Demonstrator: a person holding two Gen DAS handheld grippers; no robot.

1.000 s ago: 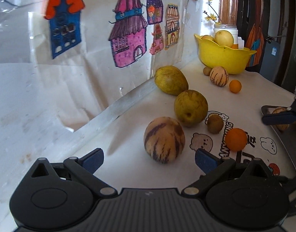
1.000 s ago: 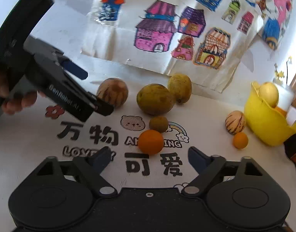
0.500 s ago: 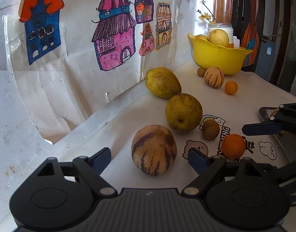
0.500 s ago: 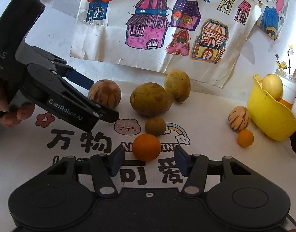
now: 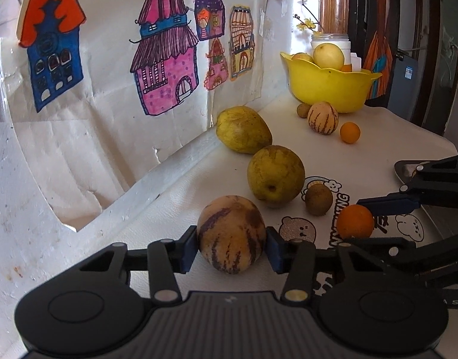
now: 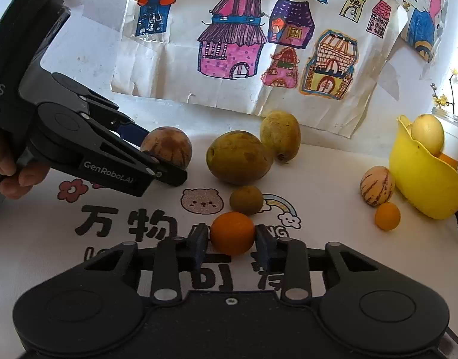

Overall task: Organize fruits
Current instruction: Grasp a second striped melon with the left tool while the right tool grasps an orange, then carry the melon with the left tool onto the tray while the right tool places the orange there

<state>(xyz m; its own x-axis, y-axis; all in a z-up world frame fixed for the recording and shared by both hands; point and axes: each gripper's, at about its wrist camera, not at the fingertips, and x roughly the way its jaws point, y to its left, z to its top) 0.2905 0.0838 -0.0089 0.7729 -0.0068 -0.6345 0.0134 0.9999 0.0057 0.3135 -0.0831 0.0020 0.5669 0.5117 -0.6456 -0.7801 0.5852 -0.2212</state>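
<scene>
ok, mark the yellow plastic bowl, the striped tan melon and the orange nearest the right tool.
yellow plastic bowl (image 5: 327,89), left wrist view, outer wall
striped tan melon (image 5: 232,233), left wrist view, front face
orange (image 6: 232,233), right wrist view, centre

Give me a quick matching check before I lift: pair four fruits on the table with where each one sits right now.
Things:
1. striped melon
2. large orange
3. small orange
4. pale yellow fruit

Places:
A. in the yellow bowl
B. between the left gripper fingers
C. on the table beside the other striped fruit, near the bowl
D. between the right gripper fingers

Pairs: 1-B, 2-D, 3-C, 4-A
</scene>
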